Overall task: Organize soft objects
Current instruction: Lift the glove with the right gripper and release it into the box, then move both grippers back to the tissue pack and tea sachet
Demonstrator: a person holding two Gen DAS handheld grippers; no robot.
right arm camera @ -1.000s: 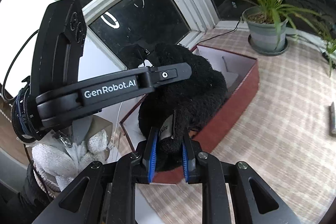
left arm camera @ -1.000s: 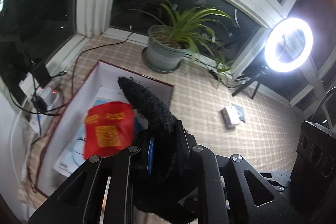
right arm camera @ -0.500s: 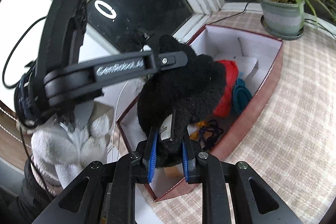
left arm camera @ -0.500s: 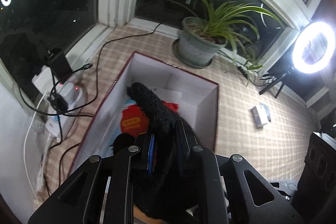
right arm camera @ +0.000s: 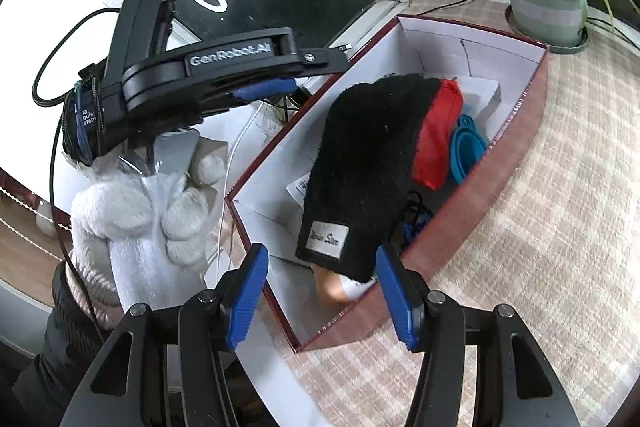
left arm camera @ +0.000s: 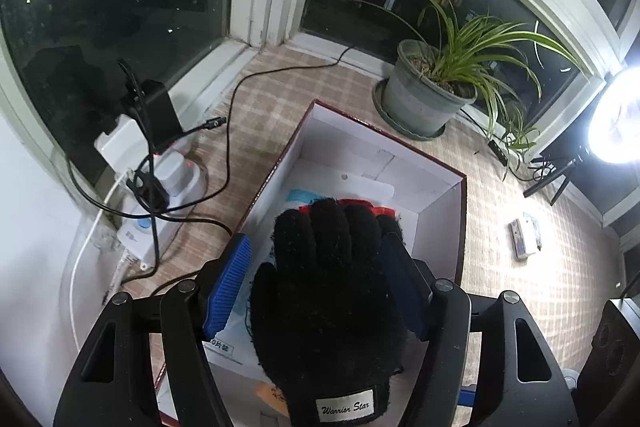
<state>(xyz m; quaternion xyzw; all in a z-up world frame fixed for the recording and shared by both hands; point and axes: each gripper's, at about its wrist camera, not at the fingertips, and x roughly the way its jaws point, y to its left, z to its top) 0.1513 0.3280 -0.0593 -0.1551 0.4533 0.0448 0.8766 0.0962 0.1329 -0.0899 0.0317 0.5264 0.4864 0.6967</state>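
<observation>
Both grippers are standing open, jaws having just been opening: left gripper [left arm camera: 316, 283] with blue pads apart either side of the black glove [left arm camera: 328, 291], not pressing it; right gripper [right arm camera: 324, 291] wide, glove beyond its tips. Glove is lying in the open box [right arm camera: 516, 147], cuff label toward the near end, leaning over a red pouch [right arm camera: 436, 135] beside a blue cup [right arm camera: 468, 151]. Box is sitting on a checked mat [left arm camera: 520, 235]. Beyond it: potted plant [left arm camera: 436, 87], dark windows [left arm camera: 120, 7], ring light [left arm camera: 616, 119] far right, power strip [left arm camera: 160, 195] with cables left.
</observation>
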